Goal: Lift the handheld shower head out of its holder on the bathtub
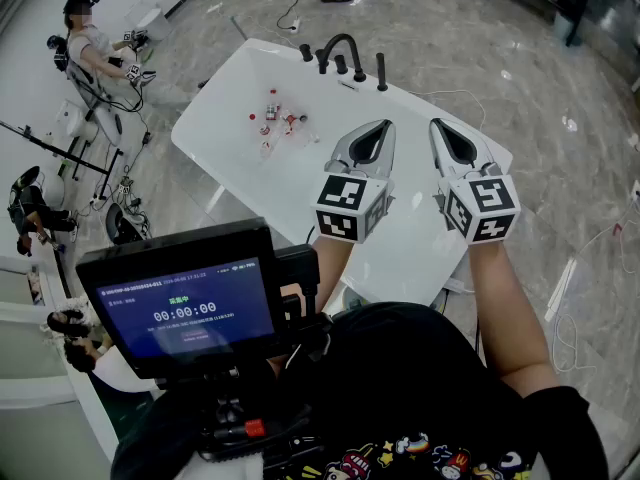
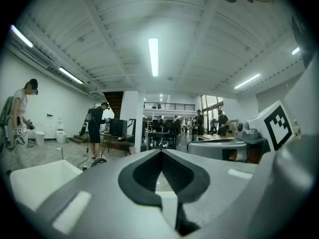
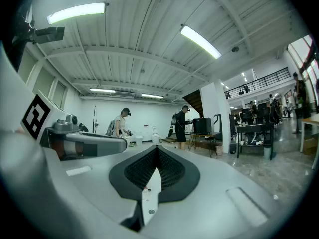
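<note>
A white bathtub (image 1: 225, 108) fills the middle of the head view. At its far end stands a black tap set: a curved spout (image 1: 343, 46), knobs, and a slim upright black handheld shower head (image 1: 381, 71) in its holder at the right. My left gripper (image 1: 375, 128) and right gripper (image 1: 438, 128) hover side by side over the near half of the tub, well short of the tap set. Both point up and away. In the left gripper view the jaws (image 2: 160, 152) are closed with nothing between them. The right gripper (image 3: 157, 148) is likewise shut and empty.
Small red and white items (image 1: 277, 120) lie in the tub. A chest-mounted monitor (image 1: 185, 303) blocks the lower left. People stand at the left (image 1: 90, 48), and cables (image 1: 575, 308) run over the marble floor. The gripper views show a hall with desks and people.
</note>
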`<state>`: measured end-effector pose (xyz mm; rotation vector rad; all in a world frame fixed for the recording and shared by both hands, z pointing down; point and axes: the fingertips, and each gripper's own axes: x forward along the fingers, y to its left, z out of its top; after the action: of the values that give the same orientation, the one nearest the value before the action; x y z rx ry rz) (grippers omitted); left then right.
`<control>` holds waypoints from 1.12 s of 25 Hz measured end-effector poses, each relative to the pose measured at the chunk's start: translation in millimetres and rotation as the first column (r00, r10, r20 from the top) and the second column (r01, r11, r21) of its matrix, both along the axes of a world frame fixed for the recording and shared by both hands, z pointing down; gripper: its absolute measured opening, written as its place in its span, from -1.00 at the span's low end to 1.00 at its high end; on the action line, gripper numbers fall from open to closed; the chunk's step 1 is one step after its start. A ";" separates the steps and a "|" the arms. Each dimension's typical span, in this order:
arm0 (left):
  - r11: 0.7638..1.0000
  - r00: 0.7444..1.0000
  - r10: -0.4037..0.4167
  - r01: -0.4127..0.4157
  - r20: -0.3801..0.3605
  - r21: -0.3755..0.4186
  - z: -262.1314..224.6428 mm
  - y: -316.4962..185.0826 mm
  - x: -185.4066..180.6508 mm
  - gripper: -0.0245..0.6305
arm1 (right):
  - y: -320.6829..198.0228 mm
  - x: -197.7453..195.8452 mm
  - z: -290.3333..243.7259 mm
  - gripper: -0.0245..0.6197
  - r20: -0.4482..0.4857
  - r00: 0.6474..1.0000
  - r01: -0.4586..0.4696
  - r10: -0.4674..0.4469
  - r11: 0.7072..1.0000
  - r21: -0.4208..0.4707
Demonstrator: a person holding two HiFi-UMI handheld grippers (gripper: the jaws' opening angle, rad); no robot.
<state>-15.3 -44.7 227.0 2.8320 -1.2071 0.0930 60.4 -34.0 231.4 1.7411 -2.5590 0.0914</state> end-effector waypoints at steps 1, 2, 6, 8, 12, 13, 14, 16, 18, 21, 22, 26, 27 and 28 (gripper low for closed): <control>1.000 1.000 0.000 0.000 0.004 -0.004 2.1 -2.2 -1.9 -0.93 | -0.6 -1.5 1.7 -0.86 0.002 1.000 -0.003 0.003 1.000 -0.003; 1.000 1.000 -0.001 0.001 0.008 -0.005 4.0 -4.4 -3.8 -0.93 | -1.2 -3.0 3.5 -0.86 0.003 1.000 -0.005 0.005 1.000 -0.007; 1.000 1.000 -0.009 0.009 0.012 0.005 8.3 -10.1 -12.6 -0.93 | -2.9 -11.1 10.5 -0.85 -0.001 1.000 -0.014 0.014 1.000 -0.015; 1.000 1.000 -0.007 0.007 0.009 0.008 10.3 -11.2 -17.0 -0.93 | -3.7 -17.5 13.2 -0.85 -0.003 1.000 -0.014 0.014 1.000 -0.014; 1.000 1.000 0.007 -0.008 0.003 0.010 17.0 -17.3 -22.9 -0.93 | -9.4 -27.2 23.6 -0.85 0.001 1.000 -0.022 0.022 1.000 -0.013; 1.000 1.000 0.012 -0.012 0.004 0.011 19.7 -20.8 -23.9 -0.93 | -13.0 -28.7 27.5 -0.85 -0.001 1.000 -0.027 0.027 1.000 -0.015; 1.000 1.000 0.017 -0.017 0.006 0.010 22.8 -25.3 -24.7 -0.93 | -17.8 -30.0 31.9 -0.85 -0.004 0.999 -0.033 0.033 0.999 -0.018; 1.000 1.000 0.024 -0.024 0.014 0.006 31.4 -36.6 -25.3 -0.93 | -29.5 -29.9 42.5 -0.85 -0.005 0.999 -0.050 0.050 0.998 -0.027; 1.000 1.000 0.017 -0.017 0.010 -0.008 44.3 -50.7 -23.5 -0.93 | -42.0 -24.6 56.6 -0.85 0.000 0.998 -0.065 0.065 0.997 -0.042; 0.999 0.999 -0.035 0.035 -0.006 -0.037 66.9 -92.7 -11.0 -0.93 | -80.2 -6.5 80.0 -0.85 -0.011 0.999 -0.045 0.044 0.997 -0.062; 0.997 0.998 -0.062 0.062 -0.002 -0.040 76.1 -110.4 -4.3 -0.93 | -96.2 1.6 89.2 -0.85 -0.017 0.999 -0.029 0.028 0.997 -0.070; 0.985 0.986 -0.163 0.165 0.035 -0.056 119.3 -176.5 33.5 -0.93 | -160.1 39.8 127.3 -0.85 -0.013 0.998 0.052 -0.053 0.994 -0.096; 0.980 0.982 -0.188 0.190 0.033 -0.058 128.2 -193.5 42.0 -0.92 | -178.7 47.6 136.7 -0.85 -0.017 0.997 0.073 -0.075 0.992 -0.099; 0.975 0.976 -0.214 0.215 0.031 -0.057 136.5 -210.4 48.0 -0.93 | -197.7 53.2 146.8 -0.85 -0.025 0.995 0.092 -0.095 0.991 -0.102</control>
<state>32.7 -255.1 363.6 2.6380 -1.4798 0.1501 113.6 -231.7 378.2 1.5733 -2.5627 0.1857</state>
